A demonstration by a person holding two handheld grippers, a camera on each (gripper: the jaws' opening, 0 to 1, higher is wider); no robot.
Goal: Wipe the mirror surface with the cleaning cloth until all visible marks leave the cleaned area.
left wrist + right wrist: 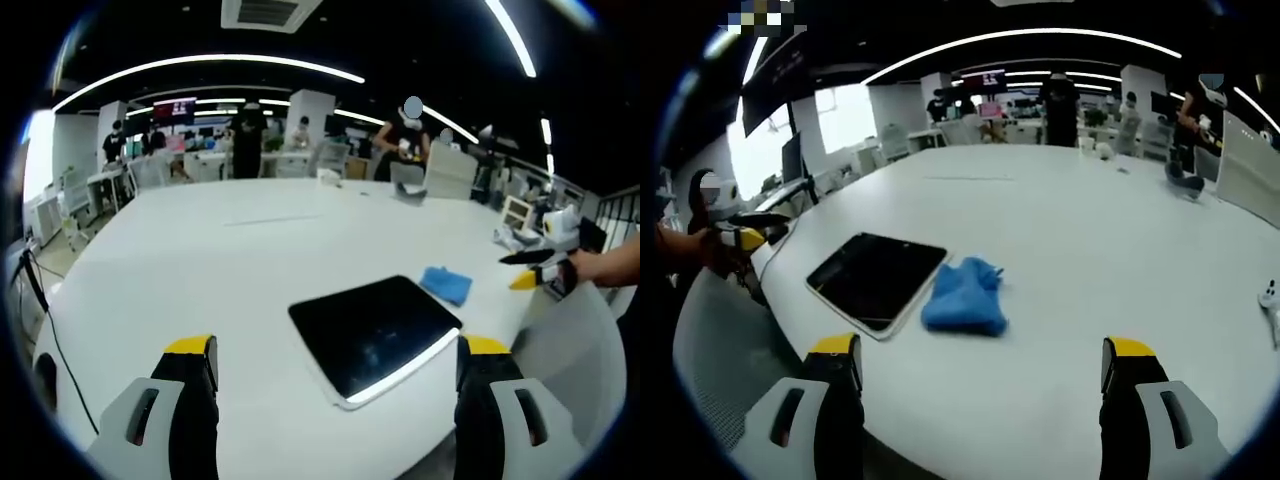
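1. Left claw sits at the bottom of the left gripper view, jaws spread wide, nothing between them.
2. Right claw is at the bottom of the right gripper view, jaws wide apart too and empty.
3. The mirror lies flat on the white tabletop, lower centre of the left gripper view, dark face up with a bright strip of ceiling light along its near edge.
4. In the right gripper view the mirror is left of centre, and the cloth sits bunched right against its edge, centre frame.
5. From the left gripper view the cloth shows as a small blue patch just past the mirror, right of centre.
6. Progress, by my reading: wiping has not started. The cloth is ungripped on the tabletop; pickup and all the wiping remain.
7. Marks on the glass: too small to tell from here.
8. Containers: none in play near the mirror.
9. People stand at desks far back, top of both views.
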